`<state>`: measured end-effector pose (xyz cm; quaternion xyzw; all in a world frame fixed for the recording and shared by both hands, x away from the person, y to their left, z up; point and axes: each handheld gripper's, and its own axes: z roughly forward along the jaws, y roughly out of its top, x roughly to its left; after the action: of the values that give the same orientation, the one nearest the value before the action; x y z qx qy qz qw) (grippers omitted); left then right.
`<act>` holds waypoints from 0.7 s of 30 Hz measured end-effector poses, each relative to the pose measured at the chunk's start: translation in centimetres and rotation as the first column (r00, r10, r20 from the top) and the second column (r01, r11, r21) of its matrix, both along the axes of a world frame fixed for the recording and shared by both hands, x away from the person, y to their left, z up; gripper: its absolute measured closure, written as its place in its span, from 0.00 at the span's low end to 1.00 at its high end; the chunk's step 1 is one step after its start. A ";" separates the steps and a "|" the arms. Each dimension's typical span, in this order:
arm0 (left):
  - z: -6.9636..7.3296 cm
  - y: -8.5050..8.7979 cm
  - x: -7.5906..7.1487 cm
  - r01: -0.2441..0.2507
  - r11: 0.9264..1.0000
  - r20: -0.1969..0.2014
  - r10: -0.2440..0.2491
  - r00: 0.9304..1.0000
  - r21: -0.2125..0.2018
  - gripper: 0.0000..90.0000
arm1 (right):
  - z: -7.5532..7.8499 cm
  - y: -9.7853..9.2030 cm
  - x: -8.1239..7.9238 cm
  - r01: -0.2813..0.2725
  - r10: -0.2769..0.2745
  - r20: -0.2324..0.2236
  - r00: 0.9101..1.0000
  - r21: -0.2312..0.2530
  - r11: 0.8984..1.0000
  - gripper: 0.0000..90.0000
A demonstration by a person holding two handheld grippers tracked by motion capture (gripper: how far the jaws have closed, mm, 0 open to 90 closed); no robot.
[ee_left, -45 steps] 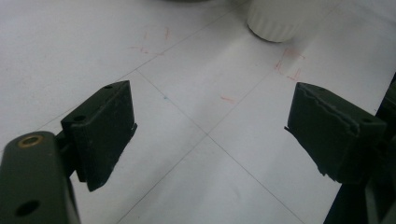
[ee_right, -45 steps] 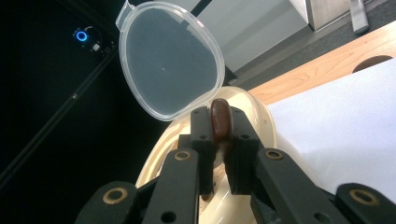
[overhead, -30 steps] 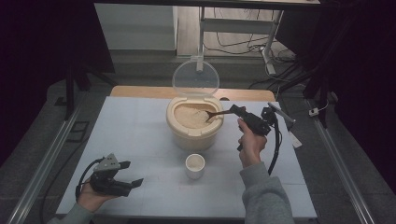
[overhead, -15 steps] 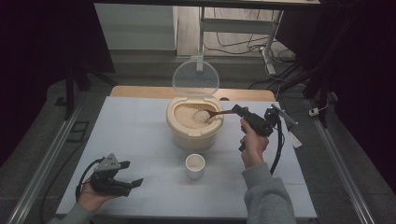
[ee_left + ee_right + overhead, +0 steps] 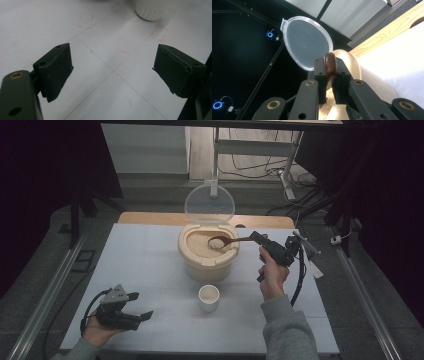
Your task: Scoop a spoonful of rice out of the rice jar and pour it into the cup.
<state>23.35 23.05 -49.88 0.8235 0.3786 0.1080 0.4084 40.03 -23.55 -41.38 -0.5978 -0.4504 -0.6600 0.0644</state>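
Observation:
A beige tub (image 5: 190, 260) of rice stands mid-table, its clear lid (image 5: 210, 202) tipped up behind it. My right gripper (image 5: 256, 238) is shut on the handle of a brown wooden spoon (image 5: 235, 240), and the spoon's bowl holds a heap of rice (image 5: 216, 242) just above the tub. In the right gripper view the jaws (image 5: 329, 62) pinch the spoon handle (image 5: 330, 68), with the lid (image 5: 307, 41) beyond. A small white cup (image 5: 208, 297) sits in front of the tub. My left gripper (image 5: 141, 306) rests open on the table at the lower left; its view shows its jaws (image 5: 112, 70) wide apart with nothing between them.
The white table top (image 5: 150, 260) has faint grid lines and red marks (image 5: 158, 33). The base of the white cup (image 5: 150, 11) shows ahead of the left jaws. A cable (image 5: 300, 280) trails from the right gripper. Dark floor and rails flank the table.
The spoon's bowl has come up out of the rice with a heap on it. The right hand has barely shifted. The left gripper has not moved.

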 end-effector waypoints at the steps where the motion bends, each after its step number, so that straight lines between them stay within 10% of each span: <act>1: 0.0 0.0 0.0 0.000 1.000 -0.001 0.000 1.000 0.001 0.17 | 0.0 0.0 0.0 0.000 0.000 0.004 1.000 0.005 1.000 0.93; 21: -0.1 0.1 0.0 -0.011 1.000 -0.001 0.011 1.000 0.001 0.15 | 0.7 0.0 -0.4 -0.028 0.028 0.014 1.000 0.003 1.000 0.93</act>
<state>23.39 23.13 -49.99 0.8216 0.3833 0.1101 0.4074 39.61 -23.55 -40.66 -0.5869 -0.4579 -0.6639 0.0716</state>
